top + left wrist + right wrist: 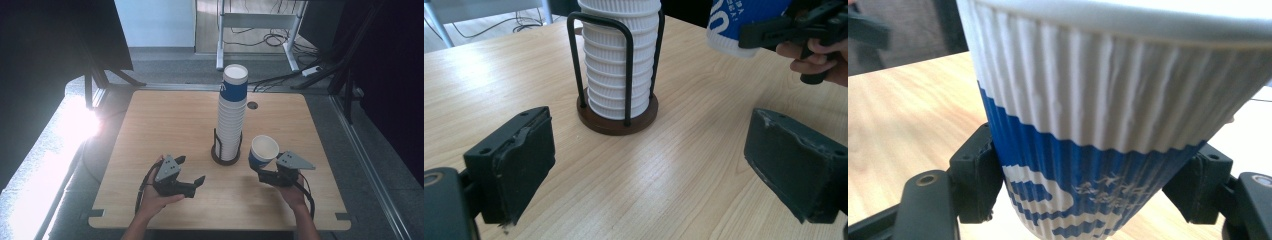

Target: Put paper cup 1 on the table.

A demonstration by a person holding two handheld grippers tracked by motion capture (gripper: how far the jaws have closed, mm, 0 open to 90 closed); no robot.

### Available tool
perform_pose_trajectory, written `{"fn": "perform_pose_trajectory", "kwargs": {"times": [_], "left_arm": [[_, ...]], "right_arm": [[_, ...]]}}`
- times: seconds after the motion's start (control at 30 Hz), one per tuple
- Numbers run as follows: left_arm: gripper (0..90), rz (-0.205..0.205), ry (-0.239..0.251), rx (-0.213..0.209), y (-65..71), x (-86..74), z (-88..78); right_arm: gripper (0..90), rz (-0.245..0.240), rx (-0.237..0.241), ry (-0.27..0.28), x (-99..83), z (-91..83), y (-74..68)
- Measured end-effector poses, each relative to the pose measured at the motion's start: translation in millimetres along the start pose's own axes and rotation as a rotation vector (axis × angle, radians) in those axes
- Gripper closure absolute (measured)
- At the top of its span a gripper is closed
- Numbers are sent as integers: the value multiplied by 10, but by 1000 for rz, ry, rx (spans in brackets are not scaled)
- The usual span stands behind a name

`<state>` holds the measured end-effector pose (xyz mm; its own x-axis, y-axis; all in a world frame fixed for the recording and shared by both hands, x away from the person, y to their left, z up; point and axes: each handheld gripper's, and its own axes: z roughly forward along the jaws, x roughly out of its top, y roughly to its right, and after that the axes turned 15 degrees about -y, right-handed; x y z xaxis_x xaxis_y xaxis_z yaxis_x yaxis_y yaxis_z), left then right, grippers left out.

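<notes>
High cam overhead; gripper cams low, close, share cup stack (pixel 620 60).

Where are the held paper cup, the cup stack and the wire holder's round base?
held paper cup (pixel 1088 165), right gripper view, blue band.
cup stack (pixel 232 115), high view, ribbed side.
wire holder's round base (pixel 616 123), left gripper view, front rim.

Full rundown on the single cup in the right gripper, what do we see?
The cup is ribbed paper, white around the top with a blue lower band carrying white print. It sits mouth-up, tilted, open and apparently empty, lifted off the table to the right of the cup stack. The right gripper clamps its lower blue part, one of the fingers on each side; nothing else touches it.
</notes>
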<state>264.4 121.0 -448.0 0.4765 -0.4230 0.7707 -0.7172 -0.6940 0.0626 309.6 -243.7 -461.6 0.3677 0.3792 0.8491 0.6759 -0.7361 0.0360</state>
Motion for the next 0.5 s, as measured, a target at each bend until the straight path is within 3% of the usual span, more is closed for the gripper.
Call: {"fn": "perform_pose_trajectory", "kwargs": {"times": [0.5], "left_arm": [[68, -14, -25, -8, -15, -5, 39]], "right_arm": [[261, 99, -131, -38, -71, -43, 495]]}}
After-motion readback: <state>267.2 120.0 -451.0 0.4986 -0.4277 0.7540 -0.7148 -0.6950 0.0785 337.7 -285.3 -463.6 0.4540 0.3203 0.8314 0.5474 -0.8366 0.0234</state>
